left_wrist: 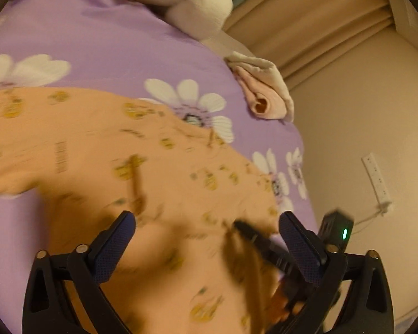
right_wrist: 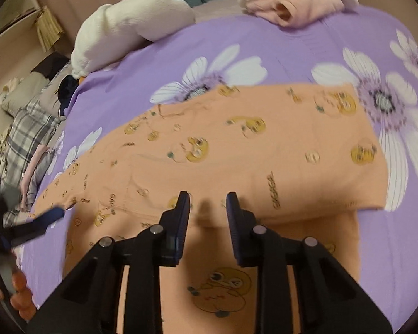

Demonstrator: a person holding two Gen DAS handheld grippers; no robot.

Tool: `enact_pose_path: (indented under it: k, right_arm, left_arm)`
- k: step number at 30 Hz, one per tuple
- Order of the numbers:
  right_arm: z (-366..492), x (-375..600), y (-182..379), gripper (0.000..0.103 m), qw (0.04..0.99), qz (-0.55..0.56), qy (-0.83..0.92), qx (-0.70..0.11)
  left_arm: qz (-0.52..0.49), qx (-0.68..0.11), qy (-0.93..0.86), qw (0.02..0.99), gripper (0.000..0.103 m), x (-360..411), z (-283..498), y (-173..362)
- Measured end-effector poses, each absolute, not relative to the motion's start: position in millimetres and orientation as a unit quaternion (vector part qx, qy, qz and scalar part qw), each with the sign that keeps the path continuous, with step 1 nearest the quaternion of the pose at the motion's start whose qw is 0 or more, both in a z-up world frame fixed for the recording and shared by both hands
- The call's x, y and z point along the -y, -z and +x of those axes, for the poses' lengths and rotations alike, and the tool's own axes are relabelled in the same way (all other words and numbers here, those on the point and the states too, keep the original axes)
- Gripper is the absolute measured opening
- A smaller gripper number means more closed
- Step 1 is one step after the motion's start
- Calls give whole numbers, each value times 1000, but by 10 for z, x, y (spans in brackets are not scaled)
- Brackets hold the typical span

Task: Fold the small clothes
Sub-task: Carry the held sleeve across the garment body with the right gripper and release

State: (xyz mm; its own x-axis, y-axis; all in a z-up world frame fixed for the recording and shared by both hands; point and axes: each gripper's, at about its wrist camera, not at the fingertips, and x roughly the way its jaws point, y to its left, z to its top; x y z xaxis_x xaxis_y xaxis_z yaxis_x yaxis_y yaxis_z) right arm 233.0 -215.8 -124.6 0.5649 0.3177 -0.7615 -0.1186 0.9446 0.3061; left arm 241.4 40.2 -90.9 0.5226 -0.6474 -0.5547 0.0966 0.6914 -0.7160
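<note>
An orange garment [left_wrist: 103, 150] printed with yellow ducks lies spread on the purple flowered bedsheet [left_wrist: 103, 41]. In the right wrist view the garment [right_wrist: 237, 144] has one layer folded over another, with the fold edge running just beyond my fingertips. My left gripper [left_wrist: 207, 220] hangs above the cloth, open wide with nothing between its fingers. My right gripper [right_wrist: 207, 199] stands over the fold edge, open with a narrow gap and no cloth pinched. The right gripper [left_wrist: 253, 236] shows blurred at the lower right of the left wrist view. A blue finger of the left gripper [right_wrist: 50, 214] shows at the left edge.
Folded pink and cream clothes [left_wrist: 264, 94] [right_wrist: 292, 8] sit near the bed's edge. A white plush pillow [left_wrist: 186, 0] [right_wrist: 125, 27] lies at the far side. Plaid bedding [right_wrist: 28, 133] is piled at the left. A power strip [left_wrist: 376, 183] hangs on the beige wall past the bed's edge.
</note>
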Motion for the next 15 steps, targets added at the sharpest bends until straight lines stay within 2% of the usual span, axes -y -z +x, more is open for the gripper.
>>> enact_pose_path:
  k: [2, 5, 8, 10, 15]
  right_arm:
    - [2284, 2215, 1291, 27, 874, 130, -128, -451]
    - [2227, 2297, 1308, 29, 868, 151, -136, -453]
    - [2129, 2327, 1297, 29, 868, 149, -145, -452]
    - [2069, 2336, 1283, 29, 867, 149, -149, -451]
    - [1942, 2385, 1196, 29, 867, 161, -165, -442]
  left_arm:
    - [-335, -435, 234, 803, 92, -330, 2561, 982]
    - [-368, -438, 239, 785, 90, -285, 2735, 1136]
    - [-344, -454, 197, 798, 90, -271, 2776, 1261]
    - [-341, -467, 177, 796, 86, -340, 2759, 1384]
    - [-392, -447, 184, 783, 85, -721, 2551, 1341]
